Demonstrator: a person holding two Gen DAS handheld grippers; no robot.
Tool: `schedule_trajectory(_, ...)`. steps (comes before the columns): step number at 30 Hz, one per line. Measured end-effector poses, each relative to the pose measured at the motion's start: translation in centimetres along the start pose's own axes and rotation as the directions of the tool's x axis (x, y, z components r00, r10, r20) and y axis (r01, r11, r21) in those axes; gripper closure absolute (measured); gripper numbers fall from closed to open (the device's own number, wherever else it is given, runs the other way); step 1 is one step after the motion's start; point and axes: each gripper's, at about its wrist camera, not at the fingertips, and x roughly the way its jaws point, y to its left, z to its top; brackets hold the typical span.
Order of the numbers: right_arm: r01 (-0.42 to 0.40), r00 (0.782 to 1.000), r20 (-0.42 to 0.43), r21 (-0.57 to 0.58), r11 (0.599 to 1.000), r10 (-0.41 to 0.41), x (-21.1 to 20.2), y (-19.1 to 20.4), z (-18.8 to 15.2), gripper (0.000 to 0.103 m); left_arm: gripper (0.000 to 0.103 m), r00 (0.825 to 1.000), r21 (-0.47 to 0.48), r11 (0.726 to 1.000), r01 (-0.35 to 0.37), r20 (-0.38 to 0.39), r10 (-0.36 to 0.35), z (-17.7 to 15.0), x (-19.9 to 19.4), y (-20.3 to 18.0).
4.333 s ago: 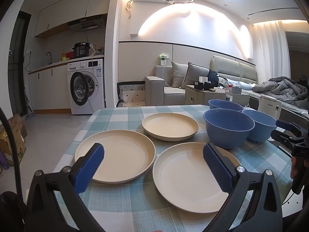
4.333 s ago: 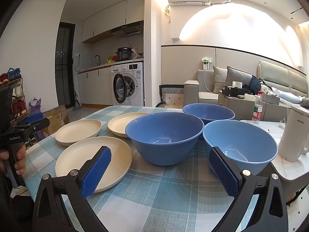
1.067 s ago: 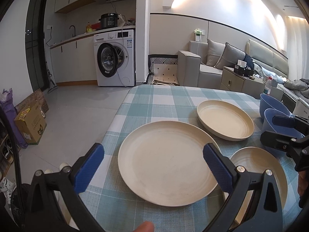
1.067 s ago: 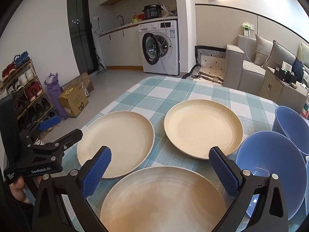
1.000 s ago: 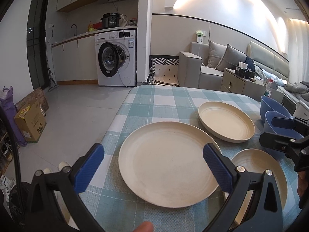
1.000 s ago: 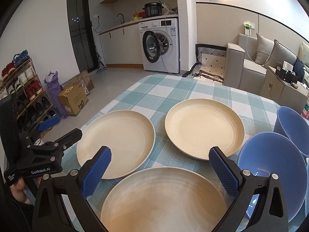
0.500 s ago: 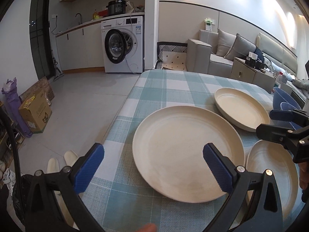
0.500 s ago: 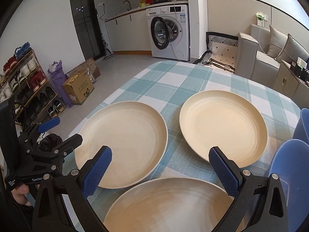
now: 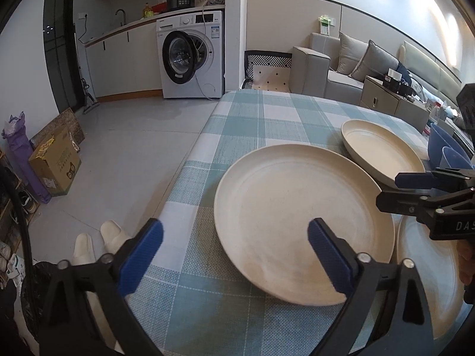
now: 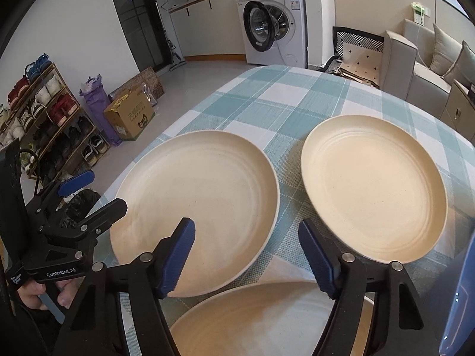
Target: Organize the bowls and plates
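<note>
Three cream plates lie on the checked tablecloth. The left plate (image 9: 297, 216) (image 10: 193, 207) is in front of my left gripper (image 9: 236, 256) (image 10: 107, 191), whose jaws are closing over its near rim without touching it. My right gripper (image 10: 248, 261) (image 9: 389, 191) hovers above the right rim of that same plate, jaws closing with nothing pressed between them. The far plate (image 10: 374, 187) (image 9: 383, 148) sits to the right. The near plate (image 10: 267, 320) (image 9: 427, 273) lies under the right gripper. Blue bowls (image 9: 445, 148) (image 10: 463, 296) show only at the right edge.
The table's left edge (image 9: 184, 178) drops to a tiled floor with white slippers (image 9: 98, 243) and a cardboard box (image 10: 130, 115). A shoe rack (image 10: 44, 112) stands at the left, a washing machine (image 9: 190, 59) and a sofa (image 9: 341, 68) beyond. A hand (image 10: 32, 293) holds the left gripper.
Both grippers have come down and forward toward the left plate, which now looks larger. The right jaws have narrowed clearly and the left jaws slightly.
</note>
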Motion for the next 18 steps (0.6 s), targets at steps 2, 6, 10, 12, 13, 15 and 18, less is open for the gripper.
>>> schedule_trajectory(2, -0.002, 1.0, -0.014, 0.001, 1.0, 0.002, 0.6, 0.0, 0.0, 0.031, 0.013, 1.0, 0.002, 1.0, 0.004, -0.018, -0.004, -0.1, 0.3, -0.1)
schedule_trajectory(6, -0.007, 1.0, -0.027, 0.001, 1.0, 0.007, 1.4, -0.1, 0.2, 0.034, 0.019, 0.999, 0.0, 1.0, 0.013, -0.047, -0.013, -0.4, 1.0, -0.1)
schedule_trajectory(10, -0.001, 0.999, -0.035, 0.007, 1.0, 0.001, 2.1, -0.2, 0.5, 0.035, 0.028, 0.997, -0.009, 1.0, 0.023, -0.076, -0.024, -0.6, 1.5, 0.0)
schedule_trajectory(12, 0.002, 0.999, -0.042, 0.006, 1.0, -0.002, 2.3, 0.0, 0.5, 0.038, 0.03, 0.996, -0.018, 0.999, 0.027, -0.083, -0.028, -0.7, 1.7, 0.2)
schedule_trajectory(13, 0.004, 0.999, -0.046, 0.008, 1.0, -0.003, 2.4, 0.0, 0.5, 0.04, 0.032, 0.996, -0.02, 0.999, 0.026, -0.087, -0.028, -0.7, 1.7, 0.2)
schedule_trajectory(15, 0.008, 0.998, -0.056, 0.012, 1.0, -0.007, 2.7, 0.0, 0.4, 0.043, 0.039, 0.995, -0.025, 0.999, 0.028, -0.098, -0.031, -0.8, 1.9, 0.3)
schedule_trajectory(18, 0.017, 0.997, -0.074, 0.008, 1.0, -0.016, 3.0, -0.1, 0.3, 0.05, 0.048, 0.994, -0.026, 0.999, 0.029, -0.109, -0.032, -0.9, 2.0, 0.3)
